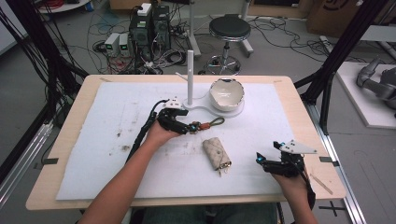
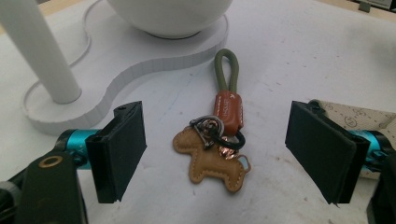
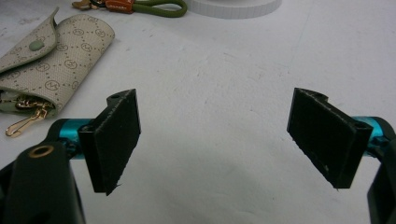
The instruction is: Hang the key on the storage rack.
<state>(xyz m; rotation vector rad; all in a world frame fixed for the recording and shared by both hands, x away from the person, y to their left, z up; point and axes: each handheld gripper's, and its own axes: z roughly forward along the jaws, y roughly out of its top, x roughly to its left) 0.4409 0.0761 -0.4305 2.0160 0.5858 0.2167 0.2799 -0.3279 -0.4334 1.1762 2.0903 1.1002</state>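
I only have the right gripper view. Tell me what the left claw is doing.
Observer: The left claw is open, with its jaws on either side of a tan leather horse-shaped charm on an olive cord loop. It is not gripping the charm.
Operator: Describe what stands beyond it.
Observer: A white ceramic bowl sits on a curved white base, beside a white upright post.
Operator: Place my right claw on the table.
Observer: In the high view, the right claw is near the white mat's near right corner. It is to the right of the beige patterned key pouch and apart from it.
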